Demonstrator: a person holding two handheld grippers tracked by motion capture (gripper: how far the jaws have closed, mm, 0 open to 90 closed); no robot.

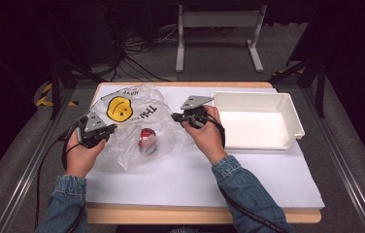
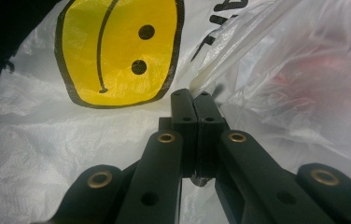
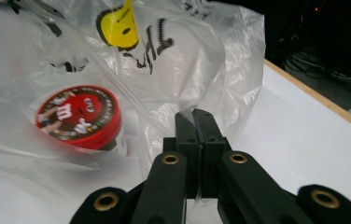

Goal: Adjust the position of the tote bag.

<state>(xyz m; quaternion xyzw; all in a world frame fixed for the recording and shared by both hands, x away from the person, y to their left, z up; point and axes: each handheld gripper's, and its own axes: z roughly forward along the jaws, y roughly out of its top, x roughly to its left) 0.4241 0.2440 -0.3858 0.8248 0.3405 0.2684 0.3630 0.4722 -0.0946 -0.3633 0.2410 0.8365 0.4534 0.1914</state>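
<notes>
Both grippers clamped on the crinkled clear plastic bag with the yellow smiley print (image 1: 132,124), left half of the white-topped desk (image 1: 195,179).

Left gripper (image 2: 193,100): jaws clenched on a bag handle strip at the bag's left edge. Right gripper (image 3: 196,119): jaws pinching the film at the bag's right edge. Round red candy tin (image 3: 79,116) sits inside the bag, between the two. Empty white plastic tray (image 1: 294,116) just right of the right hand, near the desk's right edge. Bare desk along the near edge.

Wooden table (image 1: 205,214) under a white sheet (image 1: 190,179); at centre left lies a clear plastic bag (image 1: 137,121), at upper right a white tray (image 1: 294,116).
</notes>
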